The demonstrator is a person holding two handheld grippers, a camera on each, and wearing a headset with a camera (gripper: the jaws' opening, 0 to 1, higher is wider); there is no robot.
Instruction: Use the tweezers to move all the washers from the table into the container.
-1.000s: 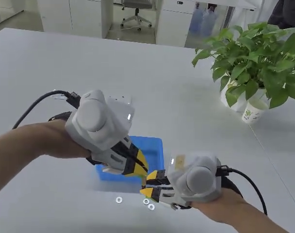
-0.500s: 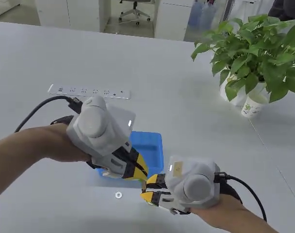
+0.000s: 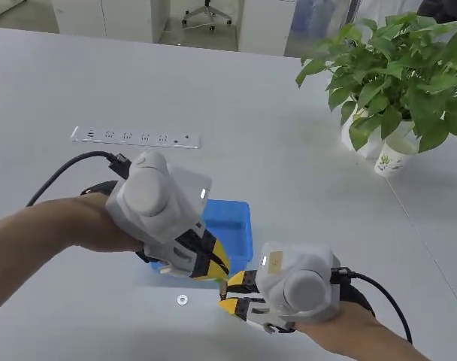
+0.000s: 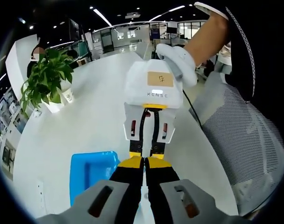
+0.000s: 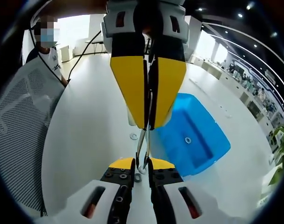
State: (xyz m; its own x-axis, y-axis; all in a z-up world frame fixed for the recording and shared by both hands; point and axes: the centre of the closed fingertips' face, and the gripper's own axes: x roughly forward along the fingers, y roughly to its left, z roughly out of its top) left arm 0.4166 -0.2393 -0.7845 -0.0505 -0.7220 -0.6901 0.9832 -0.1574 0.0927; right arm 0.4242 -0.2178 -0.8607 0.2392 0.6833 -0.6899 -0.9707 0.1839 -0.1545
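The left hand-held gripper (image 3: pixel 212 263) is clenched on the tweezers (image 5: pixel 145 126). Their legs reach down between the jaws of the right hand-held gripper (image 5: pixel 142 164), which pinch them. Just beside both grippers sits the blue container (image 5: pixel 205 154), with one washer (image 5: pixel 188 140) inside. A loose washer (image 5: pixel 133 136) lies on the table (image 3: pixel 289 165) near the tweezers' tips.

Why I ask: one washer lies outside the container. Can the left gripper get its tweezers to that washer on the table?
Probably yes: the left gripper holds the tweezers tips-down close to the washer, which lies on bare table, though the right gripper crowds in alongside.
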